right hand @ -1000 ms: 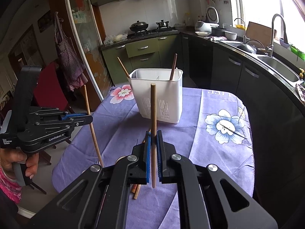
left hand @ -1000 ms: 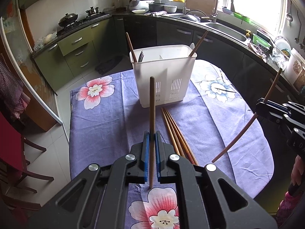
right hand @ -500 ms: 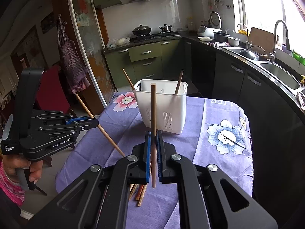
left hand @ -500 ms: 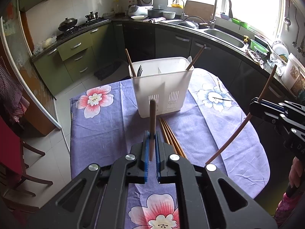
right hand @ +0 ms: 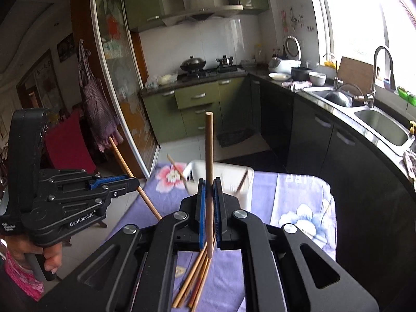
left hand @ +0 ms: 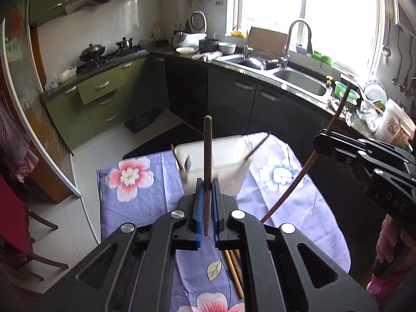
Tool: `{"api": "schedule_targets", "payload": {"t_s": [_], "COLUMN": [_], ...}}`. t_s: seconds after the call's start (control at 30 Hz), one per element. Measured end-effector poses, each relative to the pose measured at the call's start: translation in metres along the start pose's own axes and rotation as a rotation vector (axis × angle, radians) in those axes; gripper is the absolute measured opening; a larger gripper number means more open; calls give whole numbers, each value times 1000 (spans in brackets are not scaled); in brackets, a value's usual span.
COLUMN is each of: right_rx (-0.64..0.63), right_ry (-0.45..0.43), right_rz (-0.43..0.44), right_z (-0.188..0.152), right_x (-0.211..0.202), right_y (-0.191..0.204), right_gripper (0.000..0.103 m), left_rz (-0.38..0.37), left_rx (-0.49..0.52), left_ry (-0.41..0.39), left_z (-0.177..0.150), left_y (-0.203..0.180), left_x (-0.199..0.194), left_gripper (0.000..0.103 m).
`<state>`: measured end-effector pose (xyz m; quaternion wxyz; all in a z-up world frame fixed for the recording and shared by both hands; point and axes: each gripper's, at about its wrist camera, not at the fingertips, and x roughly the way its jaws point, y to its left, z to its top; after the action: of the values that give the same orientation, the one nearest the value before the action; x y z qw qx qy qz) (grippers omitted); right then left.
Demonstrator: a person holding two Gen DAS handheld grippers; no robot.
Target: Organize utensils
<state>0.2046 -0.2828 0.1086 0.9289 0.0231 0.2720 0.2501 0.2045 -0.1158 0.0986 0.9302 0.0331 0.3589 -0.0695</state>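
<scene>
left wrist view has the left tongs (left hand: pixel 206 202) pinched tight on a dark brown chopstick (left hand: pixel 207 156), which stands nearly upright between the blue pads (left hand: pixel 199 208). off to the side, the right tongs (left hand: pixel 325 143) are likewise clamped on a second chopstick (left hand: pixel 293 184), this one slanting down toward the tabletop (left hand: pixel 145 208) with its purple flowered cloth. a hand (left hand: pixel 390 244) grips the handle below.

right wrist view gives the same from the other side: the right tongs (right hand: pixel 209 208) closed on a lighter wooden chopstick (right hand: pixel 209 161), held vertical, and the left tongs (right hand: pixel 130 182) gripping a stick that leans across the frame.

the white utensil caddy (left hand: pixel 215 166) sits on the tabletop beyond both pairs, a little blurred. one chopstick leans out at each end of it, and what looks like a fork (left hand: pixel 187 161) shows in one compartment, though i can't be sure which section. a loose bundle of chopsticks (right hand: pixel 197 275) lies flat on the cloth, on the near side of the caddy and below the tongs.
</scene>
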Motion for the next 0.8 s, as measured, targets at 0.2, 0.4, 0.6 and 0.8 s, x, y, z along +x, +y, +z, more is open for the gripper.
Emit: {"api": "schedule_targets", "payload": {"t_s": [0.2,0.4,0.6,0.8], "right_rx": [23,65,57,20], "right_ry": [-82,-147,-81,-3], "right_rz": [-23,-27,-72,-90], "right_z": [47,77,74,50], "right_x": [12,34,75,104], "right_y": [-3,-18,-29,-28], "right_gripper": [7,7,7,7], "left_rz": [-12,-9,28,46], "left_rx": [0,-20,-33,-29], "left_ry": [-101,-180,-153,-76], "left_z": [47,79,85,70], "left_y": [-6,-12,-9,0], "left_x": [-13,-6,36,70], "left_gripper": [6,6,6,6]}}
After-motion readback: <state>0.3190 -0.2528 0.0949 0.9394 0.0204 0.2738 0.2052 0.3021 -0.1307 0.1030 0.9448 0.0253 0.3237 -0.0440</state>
